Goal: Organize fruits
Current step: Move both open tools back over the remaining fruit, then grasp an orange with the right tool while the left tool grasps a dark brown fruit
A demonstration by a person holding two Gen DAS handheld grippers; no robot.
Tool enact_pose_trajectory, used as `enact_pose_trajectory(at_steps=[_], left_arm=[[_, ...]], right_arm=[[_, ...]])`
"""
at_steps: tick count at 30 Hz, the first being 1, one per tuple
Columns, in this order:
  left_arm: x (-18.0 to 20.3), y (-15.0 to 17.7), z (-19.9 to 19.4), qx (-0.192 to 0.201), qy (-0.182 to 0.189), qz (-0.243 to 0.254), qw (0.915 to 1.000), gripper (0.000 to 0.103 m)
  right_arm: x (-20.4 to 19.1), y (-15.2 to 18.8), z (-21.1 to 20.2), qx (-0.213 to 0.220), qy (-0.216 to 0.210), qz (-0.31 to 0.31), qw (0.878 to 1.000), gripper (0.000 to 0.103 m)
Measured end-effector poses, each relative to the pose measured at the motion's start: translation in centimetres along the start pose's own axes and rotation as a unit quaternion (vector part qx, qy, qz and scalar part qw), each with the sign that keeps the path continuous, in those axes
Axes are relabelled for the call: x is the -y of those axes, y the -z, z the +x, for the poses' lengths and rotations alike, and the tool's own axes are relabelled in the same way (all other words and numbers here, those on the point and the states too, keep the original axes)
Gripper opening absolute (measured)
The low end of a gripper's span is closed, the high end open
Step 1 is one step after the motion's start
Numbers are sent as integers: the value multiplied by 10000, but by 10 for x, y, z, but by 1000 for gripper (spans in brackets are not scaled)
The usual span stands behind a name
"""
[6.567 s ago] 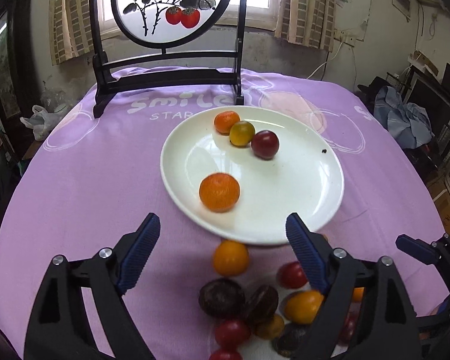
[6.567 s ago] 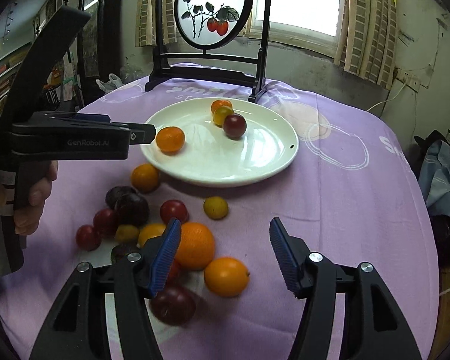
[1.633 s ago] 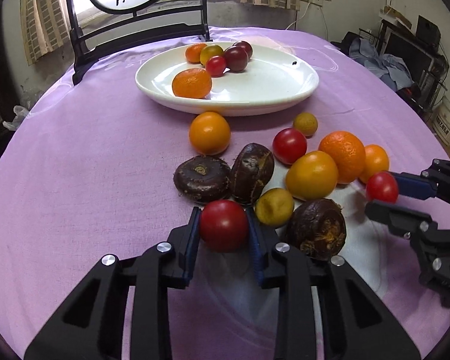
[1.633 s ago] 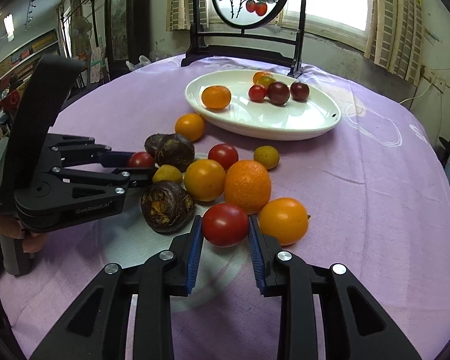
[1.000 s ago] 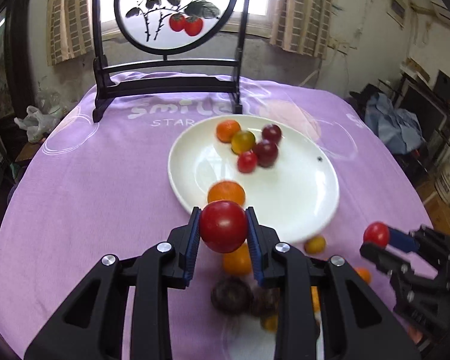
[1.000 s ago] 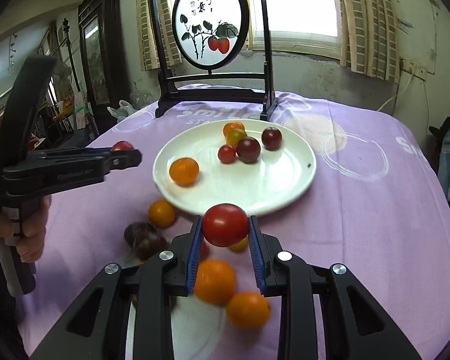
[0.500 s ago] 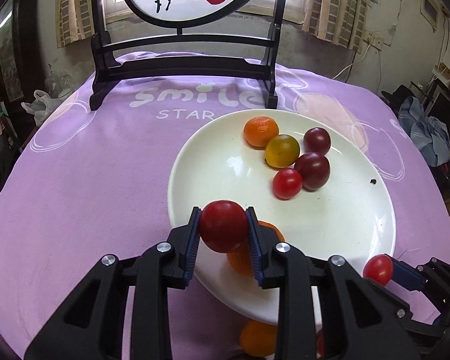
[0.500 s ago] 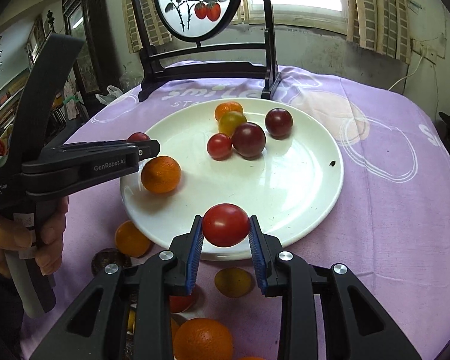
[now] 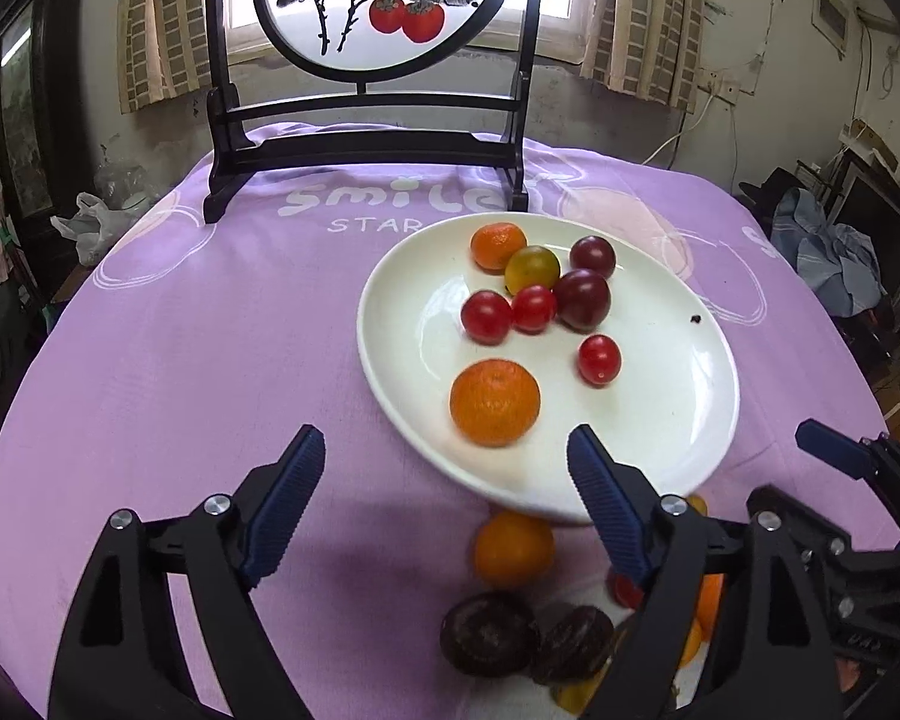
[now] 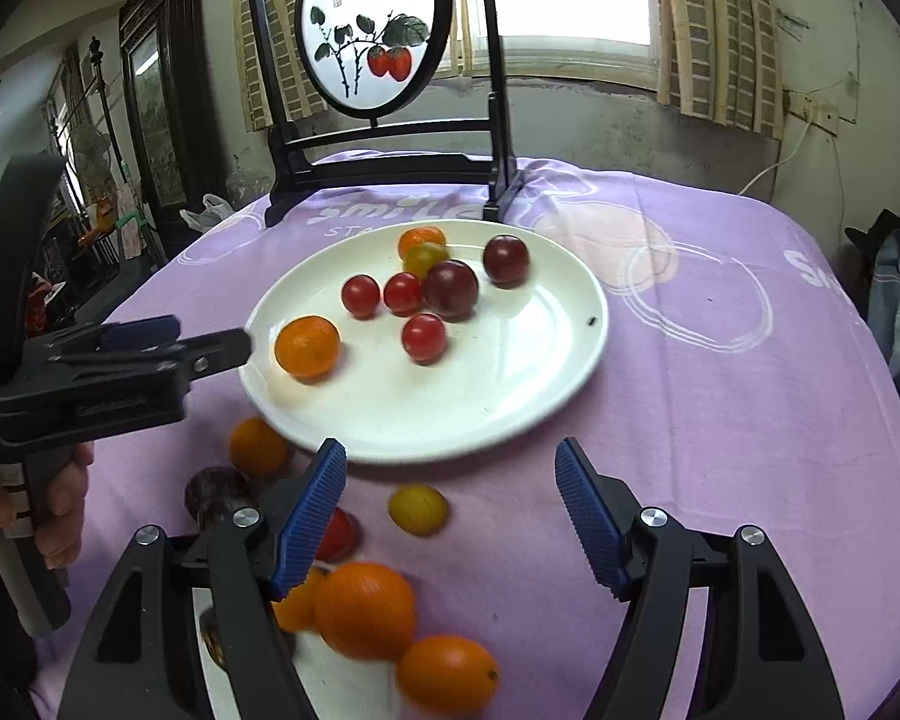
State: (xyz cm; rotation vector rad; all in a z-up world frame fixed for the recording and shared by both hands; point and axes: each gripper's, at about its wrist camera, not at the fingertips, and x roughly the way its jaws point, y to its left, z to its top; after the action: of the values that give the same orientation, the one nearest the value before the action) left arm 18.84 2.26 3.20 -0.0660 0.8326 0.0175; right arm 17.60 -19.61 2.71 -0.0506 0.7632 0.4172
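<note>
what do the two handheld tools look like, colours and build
Both the left tool and right tool are matte black plastic frames with silver round screws and ribbed blue finger pads. A bare hand grips the left tool's handle, which has white labels.

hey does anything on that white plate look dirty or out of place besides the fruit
Yes. A small dark speck sits on the bare inner surface of the white plate, toward its right side, apart from the fruit. It is too small to tell whether it is a crumb, a stem bit or an insect. Nothing looks spilled or broken.
</note>
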Motion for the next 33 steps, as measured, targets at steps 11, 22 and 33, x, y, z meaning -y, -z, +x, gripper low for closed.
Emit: enact_pose_trajectory(at_steps=[11, 22, 33], left_arm=[[-15, 48, -20, -48, -195, -121, 9997, 88], [-15, 60, -17, -119, -188, 1, 9998, 89], [-15, 64, -12, -316, -68, -42, 9995, 91]], right_arm=[[9, 44, -25, -224, -61, -93, 9997, 73], [0, 65, -24, -533, 50, -526, 9972, 73], [-2, 72, -7, -767, 272, -581, 9950, 58]])
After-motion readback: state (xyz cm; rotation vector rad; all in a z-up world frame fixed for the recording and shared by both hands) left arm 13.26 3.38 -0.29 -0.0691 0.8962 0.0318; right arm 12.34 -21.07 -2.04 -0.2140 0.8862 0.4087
